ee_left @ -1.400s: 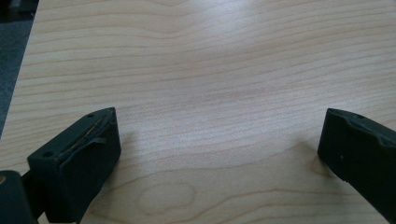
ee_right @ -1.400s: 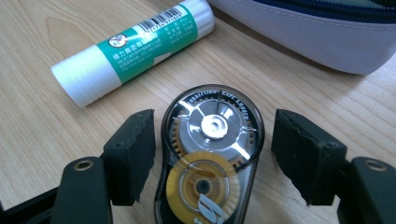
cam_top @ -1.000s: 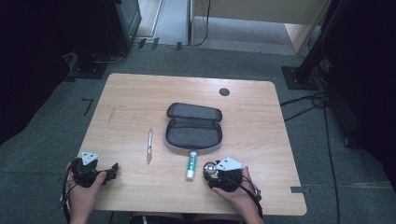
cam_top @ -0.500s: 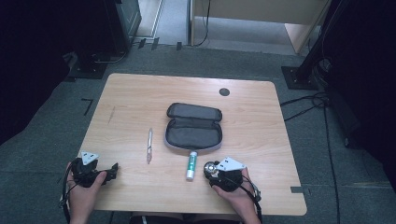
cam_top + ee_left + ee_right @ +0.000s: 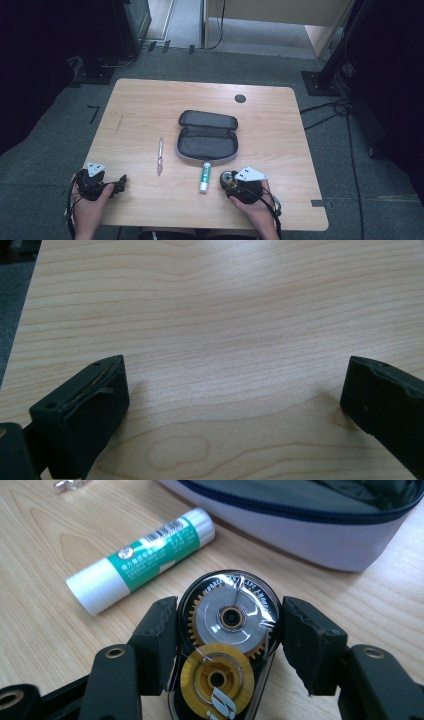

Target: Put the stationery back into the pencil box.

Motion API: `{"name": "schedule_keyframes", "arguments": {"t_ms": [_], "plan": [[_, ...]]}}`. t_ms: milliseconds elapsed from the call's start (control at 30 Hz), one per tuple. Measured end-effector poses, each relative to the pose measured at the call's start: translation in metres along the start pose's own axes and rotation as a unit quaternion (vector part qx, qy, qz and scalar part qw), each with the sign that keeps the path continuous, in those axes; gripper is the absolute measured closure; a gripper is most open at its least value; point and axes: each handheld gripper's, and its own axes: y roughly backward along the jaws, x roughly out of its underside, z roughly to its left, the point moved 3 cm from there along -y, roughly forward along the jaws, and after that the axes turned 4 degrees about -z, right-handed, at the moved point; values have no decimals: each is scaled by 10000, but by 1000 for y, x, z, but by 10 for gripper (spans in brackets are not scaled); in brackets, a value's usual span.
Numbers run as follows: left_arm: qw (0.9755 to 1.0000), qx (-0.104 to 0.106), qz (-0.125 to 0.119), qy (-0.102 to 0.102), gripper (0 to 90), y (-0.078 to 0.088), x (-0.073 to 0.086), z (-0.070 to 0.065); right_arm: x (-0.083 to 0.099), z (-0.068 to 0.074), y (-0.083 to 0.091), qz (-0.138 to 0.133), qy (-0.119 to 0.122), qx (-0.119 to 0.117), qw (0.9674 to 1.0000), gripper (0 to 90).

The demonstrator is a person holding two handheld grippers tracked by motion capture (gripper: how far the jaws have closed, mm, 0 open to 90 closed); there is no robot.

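While right gripper (image 5: 230, 645) clamps correction tape (image 5: 227, 650), tape's long axis runs along jaws, toward pencil case (image 5: 320, 525).

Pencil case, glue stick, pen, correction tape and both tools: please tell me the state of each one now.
pencil case: unzipped, lying open
glue stick: capped, lying flat beside the case
pen: lying flat, untouched
correction tape: gripped on both sides
right tool: just closed, shut on the correction tape
left tool: open, nothing between its jaws
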Motion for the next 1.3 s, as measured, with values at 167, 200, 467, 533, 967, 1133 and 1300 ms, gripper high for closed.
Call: {"name": "schedule_keyframes", "arguments": {"t_ms": [167,200,467,533,967,1133,1300], "plan": [[10000,0,1,-1,0,0,0,0,-6,-3,5,-140,-57,0,9999,415],[10000,-1,0,0,0,0,0,0,-7,-3,6,-160,-89,-4,9998,415],[10000,-2,-1,0,0,0,0,0,-16,-5,12,-306,-54,55,9995,415],[10000,-2,-3,3,0,0,0,0,-17,-6,13,-324,-27,64,9994,415],[10000,0,-3,4,0,0,0,0,-28,-7,18,-518,15,125,9986,415],[10000,-1,-1,0,0,0,0,0,-34,-6,18,-608,66,130,9980,416],[10000,-1,-4,5,0,0,0,0,-41,-7,18,-688,107,147,9975,416]]}}
